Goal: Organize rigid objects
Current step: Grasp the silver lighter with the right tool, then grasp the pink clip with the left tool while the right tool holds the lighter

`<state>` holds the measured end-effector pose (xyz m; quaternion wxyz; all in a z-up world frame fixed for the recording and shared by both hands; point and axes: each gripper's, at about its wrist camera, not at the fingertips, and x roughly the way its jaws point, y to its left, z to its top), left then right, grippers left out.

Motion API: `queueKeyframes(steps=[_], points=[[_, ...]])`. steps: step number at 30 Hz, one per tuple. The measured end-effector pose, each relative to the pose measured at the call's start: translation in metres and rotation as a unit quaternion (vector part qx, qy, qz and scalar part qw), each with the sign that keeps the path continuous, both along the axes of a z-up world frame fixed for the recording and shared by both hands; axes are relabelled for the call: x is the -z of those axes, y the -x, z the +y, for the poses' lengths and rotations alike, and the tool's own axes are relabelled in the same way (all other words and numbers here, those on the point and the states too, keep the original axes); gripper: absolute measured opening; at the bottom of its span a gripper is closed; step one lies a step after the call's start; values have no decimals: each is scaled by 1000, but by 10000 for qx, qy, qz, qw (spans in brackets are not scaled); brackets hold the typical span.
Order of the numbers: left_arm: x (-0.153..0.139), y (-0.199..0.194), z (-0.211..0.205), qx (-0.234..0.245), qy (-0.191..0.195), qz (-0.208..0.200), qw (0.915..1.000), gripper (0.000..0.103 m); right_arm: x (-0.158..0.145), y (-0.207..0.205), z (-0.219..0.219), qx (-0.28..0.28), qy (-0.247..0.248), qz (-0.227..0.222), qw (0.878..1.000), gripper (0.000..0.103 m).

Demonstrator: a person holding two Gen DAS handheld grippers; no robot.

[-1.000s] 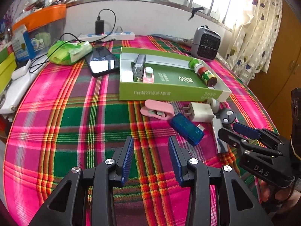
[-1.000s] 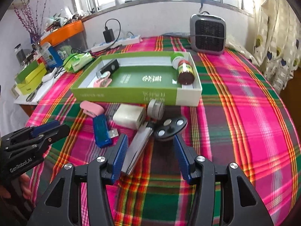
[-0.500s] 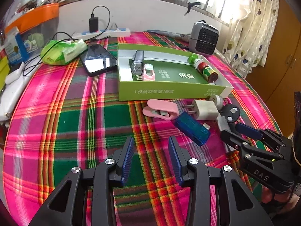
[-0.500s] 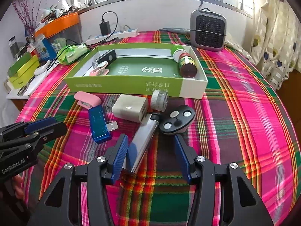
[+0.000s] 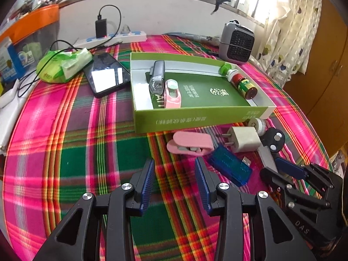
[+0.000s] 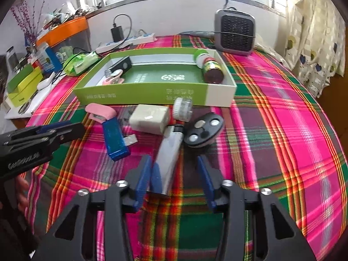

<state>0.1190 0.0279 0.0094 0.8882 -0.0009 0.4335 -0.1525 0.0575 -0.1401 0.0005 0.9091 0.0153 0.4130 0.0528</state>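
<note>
Left-view tablecloth: unique black phone

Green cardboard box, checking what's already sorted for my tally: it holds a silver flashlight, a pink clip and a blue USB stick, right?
Not quite. The left wrist view shows the green cardboard box holding a silver flashlight, a pink clip and a green-capped bottle; the blue USB stick lies outside on the cloth.

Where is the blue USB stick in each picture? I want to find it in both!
Left wrist view: the blue USB stick lies low and right of centre, just right of the left tongs.
Right wrist view: it lies left of centre, up and left of the right tongs.
Shared landmark: the white charger plug sits just behind it, before the green box.
</note>
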Motion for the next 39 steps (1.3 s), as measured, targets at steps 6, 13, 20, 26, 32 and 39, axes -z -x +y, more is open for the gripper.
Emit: queueKeyframes(steps=[6, 13, 20, 26, 32, 39], points=[[2, -9, -8, 193, -106, 16, 9998, 37, 0, -2, 1, -27, 51, -18, 10000, 32], [3, -19, -16, 315, -170, 68, 9993, 37, 0, -1, -1, -164, 144, -44, 9998, 25], [5, -17, -24, 558, -112, 116, 9983, 37, 0, 3, -11, -154, 241, -48, 9996, 24], [5, -9, -28, 696, -85, 169, 9974, 37, 0, 6, -16, -143, 279, -52, 9995, 24], [5, 0, -35, 883, -29, 189, 9959, 37, 1, 7, -19, -130, 313, -64, 9994, 24], [-1, 1, -32, 780, -291, 10, 9965, 37, 1, 9, -29, -79, 324, -82, 9994, 24]])
